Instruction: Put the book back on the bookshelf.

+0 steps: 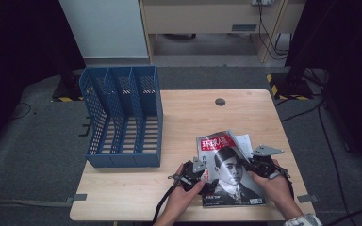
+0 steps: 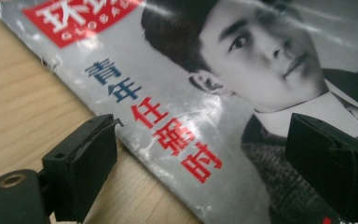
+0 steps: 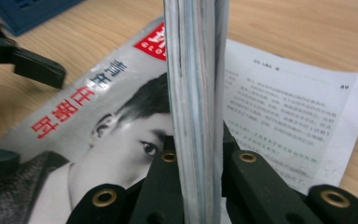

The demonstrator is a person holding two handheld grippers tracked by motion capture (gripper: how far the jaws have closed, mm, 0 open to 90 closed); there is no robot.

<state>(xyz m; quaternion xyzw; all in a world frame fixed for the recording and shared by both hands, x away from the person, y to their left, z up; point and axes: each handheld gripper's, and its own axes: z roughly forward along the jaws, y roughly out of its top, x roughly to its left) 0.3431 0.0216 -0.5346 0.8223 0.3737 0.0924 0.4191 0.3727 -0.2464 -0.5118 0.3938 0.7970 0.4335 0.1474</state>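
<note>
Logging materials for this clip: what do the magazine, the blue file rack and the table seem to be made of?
Magazine: glossy coated paper, going by the sheen on its cover and the thin stacked page edges.
Blue file rack: probably moulded plastic, matte, with perforated walls.
Table: light wood-grain top, likely laminate or veneer.

Light wooden table (image 1: 245, 110), blue file rack (image 1: 122, 117) left, magazine (image 1: 228, 172) front

Office-like lab: desk (image 1: 179, 197), blue file rack (image 1: 122, 117), floor cables (image 1: 327, 136).

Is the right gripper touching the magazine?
Touching. The right gripper view shows the right gripper shut on the magazine, its jaws pressed against both sides of the page edges.
</note>
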